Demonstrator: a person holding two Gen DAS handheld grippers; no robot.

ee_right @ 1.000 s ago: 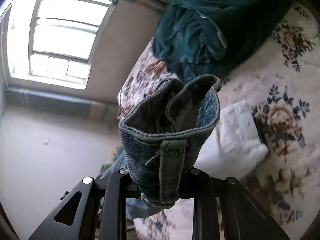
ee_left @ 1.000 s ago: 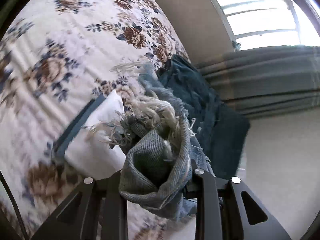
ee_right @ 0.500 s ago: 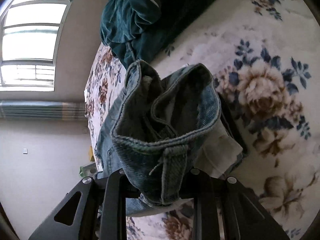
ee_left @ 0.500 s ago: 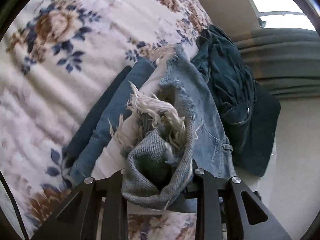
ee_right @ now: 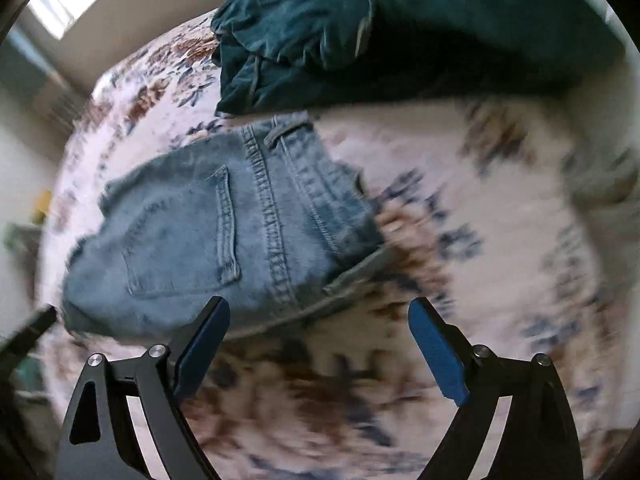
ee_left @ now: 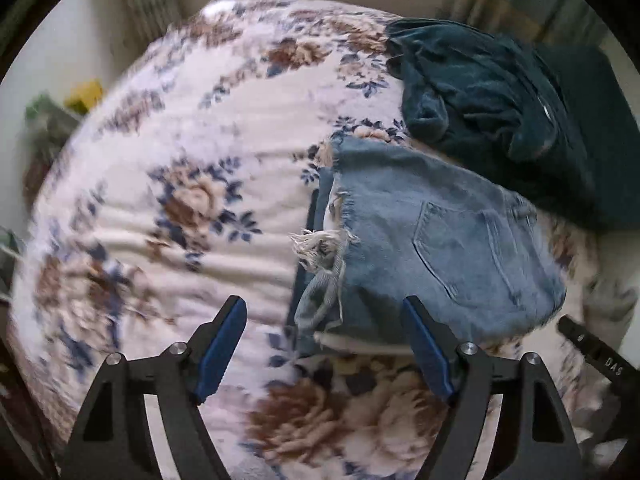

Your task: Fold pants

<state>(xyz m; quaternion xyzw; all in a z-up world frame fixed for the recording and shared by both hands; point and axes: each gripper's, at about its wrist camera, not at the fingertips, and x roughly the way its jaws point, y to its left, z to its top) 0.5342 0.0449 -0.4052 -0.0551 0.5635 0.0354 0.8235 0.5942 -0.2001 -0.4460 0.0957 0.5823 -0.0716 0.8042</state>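
The light blue denim pants [ee_left: 432, 240] lie folded on the floral bed cover, back pocket up, frayed hems at their left end. They rest on other folded clothes, whose dark blue and white edges [ee_left: 316, 280] show at the left. The pants also show in the right wrist view [ee_right: 224, 232]. My left gripper [ee_left: 324, 344] is open and empty just in front of the stack. My right gripper [ee_right: 320, 344] is open and empty, just in front of the waistband end.
A crumpled dark teal garment [ee_left: 488, 92] lies behind the pants on the floral bed cover [ee_left: 160, 208]; it also shows in the right wrist view [ee_right: 360, 28]. The other gripper's black tip [ee_left: 592, 356] shows at the right. Wall and curtains stand beyond the bed.
Both grippers held bunched ends of the pants above the bed. They lowered them onto the stack, opened and let go. The pants now lie flat and both grippers have pulled back.
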